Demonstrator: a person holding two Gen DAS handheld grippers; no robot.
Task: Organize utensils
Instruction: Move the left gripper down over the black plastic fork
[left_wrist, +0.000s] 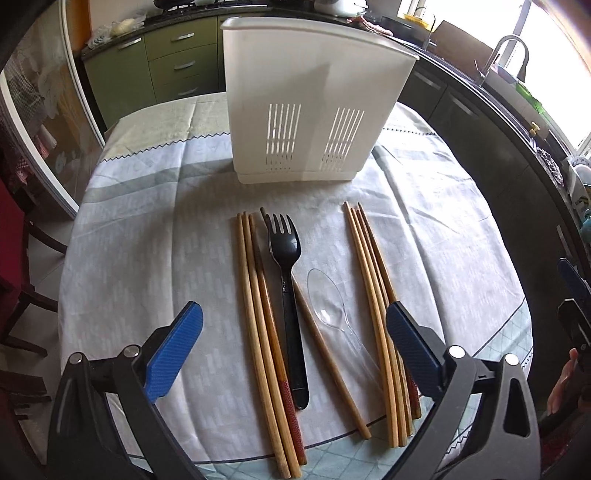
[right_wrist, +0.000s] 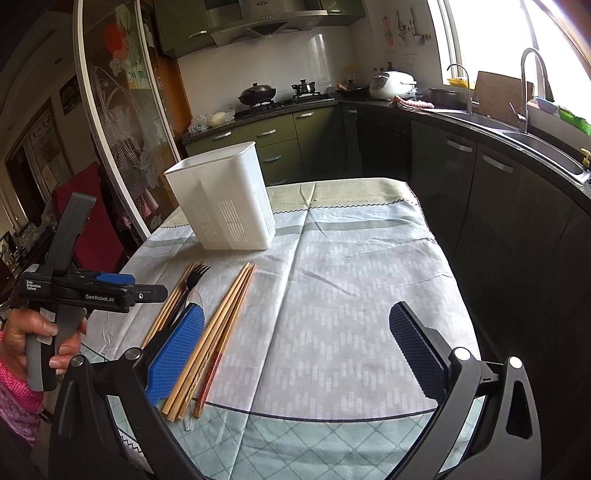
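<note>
two bundles of bare wooden chopsticks

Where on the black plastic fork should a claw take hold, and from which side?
Grip the black fork at mid-handle, from straight above, fingers closing across its width. It lies flat on the tablecloth, tines toward the white caddy. Chopsticks press against its left side, so room there is tight; the open left claw is probably nearest.

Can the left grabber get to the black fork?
Probably yes. The left gripper is open and the fork lies right ahead between its fingers, uncovered on the tablecloth. Chopsticks lie close beside it, so it might bump them.
</note>
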